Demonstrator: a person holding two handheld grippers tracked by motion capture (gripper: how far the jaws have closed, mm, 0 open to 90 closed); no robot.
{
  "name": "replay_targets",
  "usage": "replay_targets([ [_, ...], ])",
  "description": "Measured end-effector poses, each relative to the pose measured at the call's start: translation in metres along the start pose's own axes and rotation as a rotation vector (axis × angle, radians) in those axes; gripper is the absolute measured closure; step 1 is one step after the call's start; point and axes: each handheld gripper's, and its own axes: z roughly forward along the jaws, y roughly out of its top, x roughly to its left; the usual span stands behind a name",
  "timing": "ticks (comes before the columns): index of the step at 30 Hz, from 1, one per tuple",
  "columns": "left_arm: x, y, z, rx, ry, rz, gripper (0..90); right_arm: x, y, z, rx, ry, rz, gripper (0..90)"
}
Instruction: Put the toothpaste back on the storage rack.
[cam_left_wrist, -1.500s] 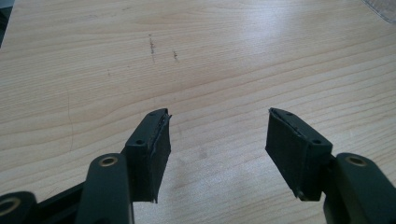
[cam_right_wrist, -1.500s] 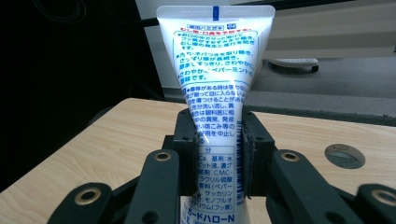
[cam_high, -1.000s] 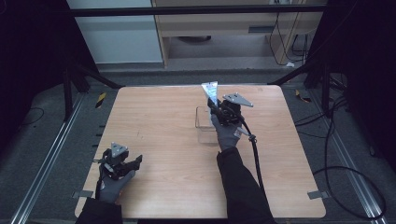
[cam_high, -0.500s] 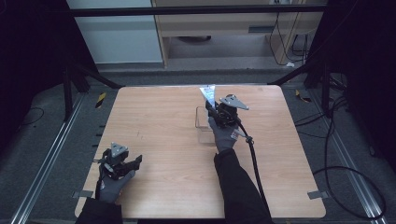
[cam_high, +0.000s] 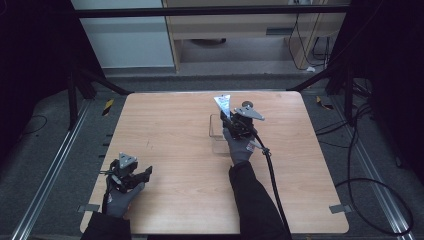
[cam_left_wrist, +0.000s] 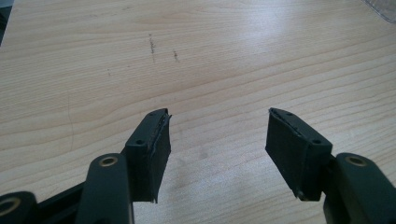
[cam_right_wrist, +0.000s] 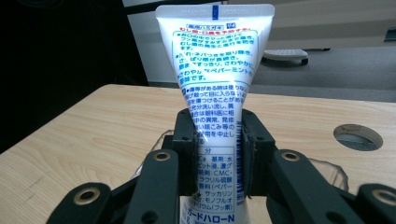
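A white toothpaste tube (cam_right_wrist: 215, 60) with blue print stands upright, its crimped end on top. My right gripper (cam_right_wrist: 217, 140) is shut on its lower half. In the high view the tube (cam_high: 222, 104) and right gripper (cam_high: 231, 121) are at the table's far middle, over a clear plastic container (cam_high: 216, 136). The container's rim (cam_right_wrist: 334, 170) shows behind the jaws in the right gripper view. My left gripper (cam_high: 135, 172) rests near the front left of the table. Its jaws stand open (cam_left_wrist: 217, 135) with only bare wood between them.
The wooden table (cam_high: 175, 125) has a round cable hole (cam_right_wrist: 357, 135) just beyond the right gripper. A black cable (cam_high: 272, 175) trails from the right gripper toward the front edge. Dark frame posts and floor cables surround the table.
The right gripper with the tube has shifted slightly left and lower in the high view. The left gripper has not moved.
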Motion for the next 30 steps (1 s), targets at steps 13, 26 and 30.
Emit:
replay_targets([
  [13, 0.000, 0.000, 0.000, 0.000, 0.001, 0.002, 38.8, 0.001, -0.006, 0.002, 0.013, -0.012, -0.023, 70.2],
  [26, -0.001, 0.000, 0.000, 0.001, 0.001, 0.005, 38.8, 0.005, -0.011, 0.001, 0.104, -0.005, -0.071, 65.6],
  [30, -0.001, 0.000, 0.000, 0.000, 0.001, 0.005, 38.8, 0.007, -0.011, 0.000, 0.138, -0.006, -0.093, 63.3],
])
